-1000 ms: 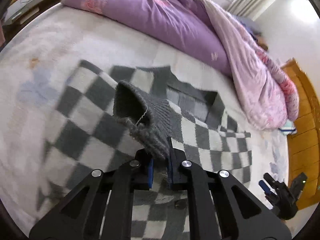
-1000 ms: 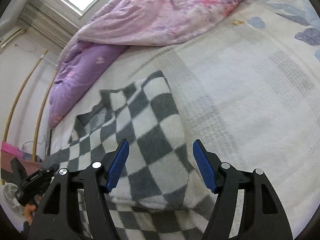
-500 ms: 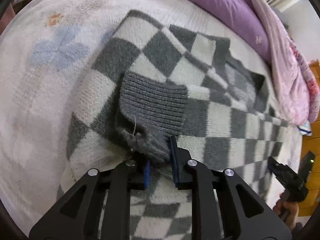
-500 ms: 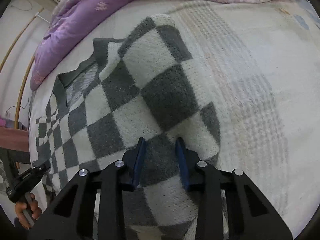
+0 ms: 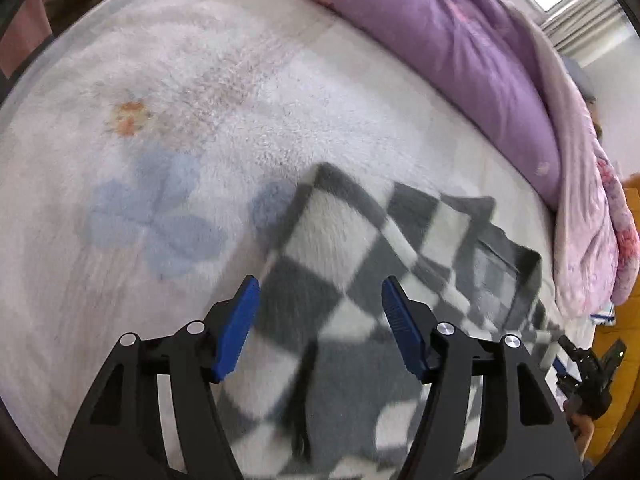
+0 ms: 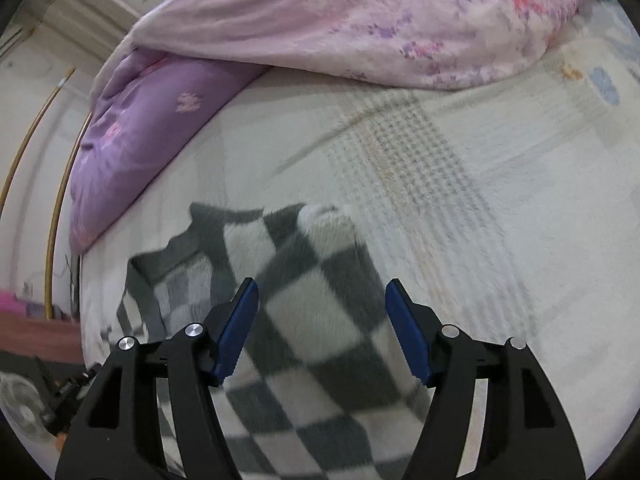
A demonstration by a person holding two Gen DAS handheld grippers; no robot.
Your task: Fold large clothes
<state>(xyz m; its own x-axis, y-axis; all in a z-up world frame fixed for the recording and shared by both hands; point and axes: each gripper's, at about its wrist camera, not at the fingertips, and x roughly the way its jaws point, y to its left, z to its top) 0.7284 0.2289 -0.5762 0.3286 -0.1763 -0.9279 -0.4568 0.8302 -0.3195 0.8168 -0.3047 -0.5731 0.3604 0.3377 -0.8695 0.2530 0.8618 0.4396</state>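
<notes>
Both the left gripper [image 5: 320, 320] and right gripper [image 6: 322, 320] gape empty over the fuzzy grey-and-white checkered sweater [image 5: 344, 320]; sleeves folded toward 12 o'clock could flop loose.

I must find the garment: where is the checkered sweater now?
The checkered sweater lies on the white bedspread, below both open grippers, near the purple duvet.

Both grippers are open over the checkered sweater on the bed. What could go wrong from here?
1. The checkered sweater lies loose under the open left gripper and right gripper; folded-in parts could slip open when regrasped.
2. The pile is layered, so a pinch may catch only the top layer, or snag the fuzzy bed blanket beneath.
3. The purple quilt lies close by, limiting room.
</notes>
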